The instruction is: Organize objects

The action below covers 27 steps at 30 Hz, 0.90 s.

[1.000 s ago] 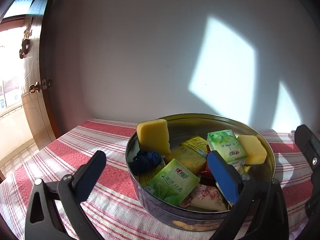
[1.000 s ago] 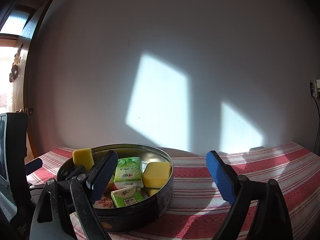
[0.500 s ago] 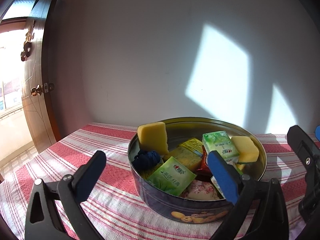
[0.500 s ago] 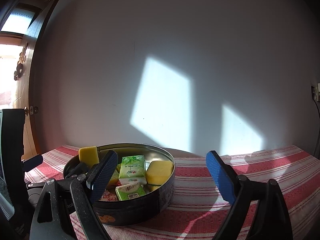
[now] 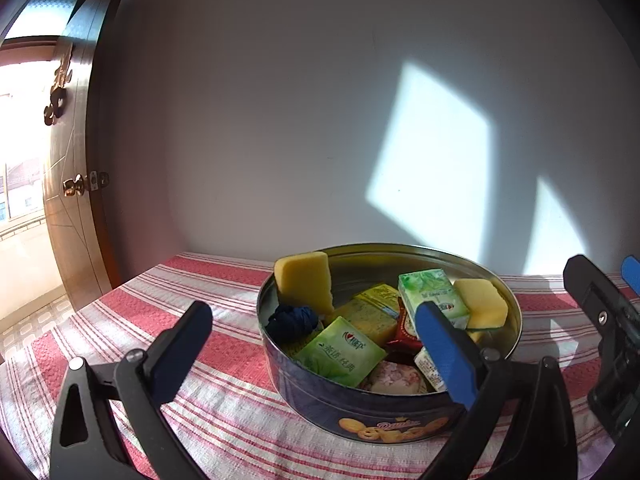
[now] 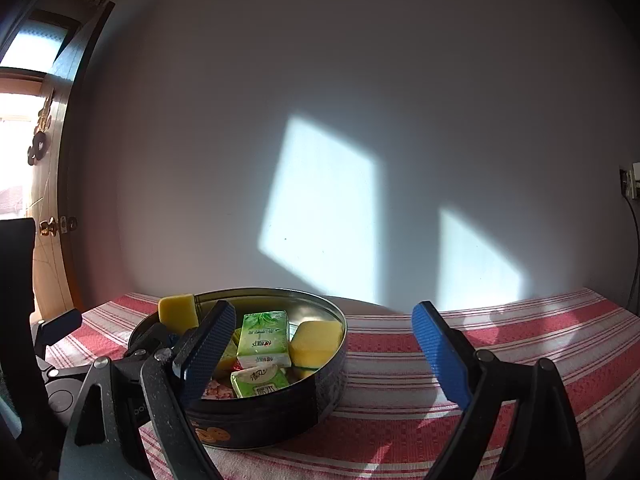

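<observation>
A round dark blue cookie tin (image 5: 384, 420) stands on the striped cloth and also shows in the right wrist view (image 6: 320, 384). It holds yellow sponges (image 5: 306, 280) (image 6: 316, 338), green tissue packs (image 5: 340, 352) (image 6: 264, 334), a dark blue cloth ball (image 5: 294, 318) and small wrappers. My left gripper (image 5: 316, 348) is open and empty, held just in front of the tin. My right gripper (image 6: 324, 352) is open and empty, to the right of the tin.
The table carries a red and white striped cloth (image 5: 132, 320) (image 6: 520, 344) against a white wall. A wooden door (image 5: 72, 184) stands at the left by a bright window. A wall socket with a cable (image 6: 630, 184) is at the far right.
Both grippers have drawn back and risen a little from the tin, which now sits lower and smaller in both views. Nothing in the tin has moved.
</observation>
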Available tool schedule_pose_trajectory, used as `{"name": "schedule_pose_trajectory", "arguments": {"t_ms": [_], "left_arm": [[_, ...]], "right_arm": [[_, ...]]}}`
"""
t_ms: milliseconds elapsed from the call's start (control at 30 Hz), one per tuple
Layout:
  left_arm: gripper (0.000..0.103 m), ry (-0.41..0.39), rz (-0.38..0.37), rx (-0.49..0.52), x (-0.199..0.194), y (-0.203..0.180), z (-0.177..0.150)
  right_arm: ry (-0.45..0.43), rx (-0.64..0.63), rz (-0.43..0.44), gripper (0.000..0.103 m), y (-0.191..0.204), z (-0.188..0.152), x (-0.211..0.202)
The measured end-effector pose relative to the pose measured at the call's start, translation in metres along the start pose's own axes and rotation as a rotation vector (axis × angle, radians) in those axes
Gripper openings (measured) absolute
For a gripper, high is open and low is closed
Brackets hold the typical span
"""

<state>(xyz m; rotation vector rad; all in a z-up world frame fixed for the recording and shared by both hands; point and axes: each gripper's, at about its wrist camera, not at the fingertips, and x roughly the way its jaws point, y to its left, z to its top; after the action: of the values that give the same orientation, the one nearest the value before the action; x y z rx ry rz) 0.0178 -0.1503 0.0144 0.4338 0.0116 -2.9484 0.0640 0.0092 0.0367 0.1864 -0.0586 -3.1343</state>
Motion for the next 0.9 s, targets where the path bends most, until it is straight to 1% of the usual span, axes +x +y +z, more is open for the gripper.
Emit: {"name": "schedule_pose_trajectory", "arguments": {"t_ms": [233, 500, 667, 900], "left_arm": [[0.103, 0.0, 0.005, 0.017, -0.0005, -0.004, 0.0006], [0.103, 0.021, 0.0, 0.012, 0.0023, -0.0028, 0.0], [0.103, 0.021, 0.0, 0.011, 0.0026, -0.0021, -0.0004], [0.103, 0.033, -0.005, 0.006, 0.0034, -0.0018, -0.0007]], "right_arm": [[0.003, -0.006, -0.001, 0.092, 0.003, -0.0004, 0.0005], [0.004, -0.008, -0.006, 0.092, 0.002, -0.001, 0.001], [0.002, -0.014, -0.005, 0.092, 0.0031, -0.0009, 0.0004], [0.024, -0.015, -0.013, 0.092, 0.0048, -0.0017, 0.0033]]}}
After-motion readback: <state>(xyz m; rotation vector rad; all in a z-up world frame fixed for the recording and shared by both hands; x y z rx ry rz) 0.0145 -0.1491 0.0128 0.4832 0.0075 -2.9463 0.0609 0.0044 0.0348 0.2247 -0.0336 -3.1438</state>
